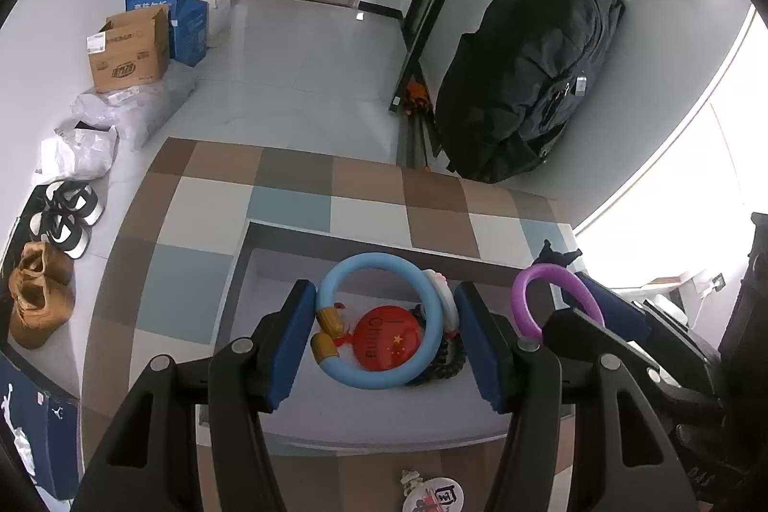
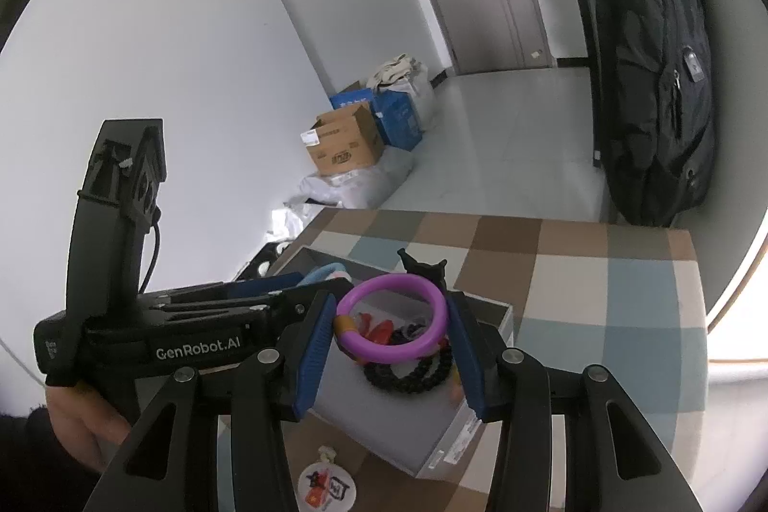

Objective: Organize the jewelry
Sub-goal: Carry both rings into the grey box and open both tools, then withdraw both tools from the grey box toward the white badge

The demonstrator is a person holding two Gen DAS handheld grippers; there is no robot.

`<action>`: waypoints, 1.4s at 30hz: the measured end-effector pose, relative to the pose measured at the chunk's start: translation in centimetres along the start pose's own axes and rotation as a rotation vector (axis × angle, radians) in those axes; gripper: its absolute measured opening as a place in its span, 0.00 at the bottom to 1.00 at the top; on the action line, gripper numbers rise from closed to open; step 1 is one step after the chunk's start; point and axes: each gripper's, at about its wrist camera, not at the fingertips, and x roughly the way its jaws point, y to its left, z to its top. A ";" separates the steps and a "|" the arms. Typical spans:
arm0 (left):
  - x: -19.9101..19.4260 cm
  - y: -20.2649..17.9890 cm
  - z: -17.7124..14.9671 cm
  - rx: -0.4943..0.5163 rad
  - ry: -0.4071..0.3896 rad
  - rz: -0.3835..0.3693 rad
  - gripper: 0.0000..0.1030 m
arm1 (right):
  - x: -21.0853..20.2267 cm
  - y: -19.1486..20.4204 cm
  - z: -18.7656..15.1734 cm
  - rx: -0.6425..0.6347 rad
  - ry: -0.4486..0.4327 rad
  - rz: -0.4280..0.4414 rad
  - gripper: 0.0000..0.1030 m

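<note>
We held a smooth blue ring bangle [image 1: 379, 320] clamped in our left gripper [image 1: 384, 337] and a glossy purple one [image 2: 391, 325] in our right gripper [image 2: 390, 349], both above the grey box [image 2: 485, 425]. Inside lay a red disc [image 1: 386, 337] and a knobbly black beaded bracelet [image 2: 413, 373]; the box sat on a checked tablecloth [image 2: 600, 296].

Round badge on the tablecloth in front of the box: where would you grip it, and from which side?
Take the round badge by its rim, coming from above with the jaws spanning its width. It lies flat on the checked tablecloth, so only the edges offer purchase. Avoid the small charm at its top. The grey box is close behind it.
</note>
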 end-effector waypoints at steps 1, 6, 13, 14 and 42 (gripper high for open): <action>0.1 0.0 0.0 0.003 0.003 0.000 0.53 | 0.1 -0.2 -0.1 0.006 0.001 0.001 0.45; 0.5 0.4 0.1 -0.022 0.023 -0.020 0.53 | 0.3 -0.5 -0.1 0.020 0.007 0.006 0.45; 0.8 0.4 0.3 -0.028 0.031 -0.038 0.53 | 0.3 -0.5 -0.2 0.021 0.009 0.003 0.45; 0.9 0.4 0.3 -0.030 0.031 -0.041 0.53 | 0.3 -0.5 -0.2 0.021 0.010 0.000 0.45; -0.8 0.8 -0.2 -0.070 -0.017 -0.007 0.64 | -2.1 -0.8 -0.2 0.053 -0.048 -0.033 0.77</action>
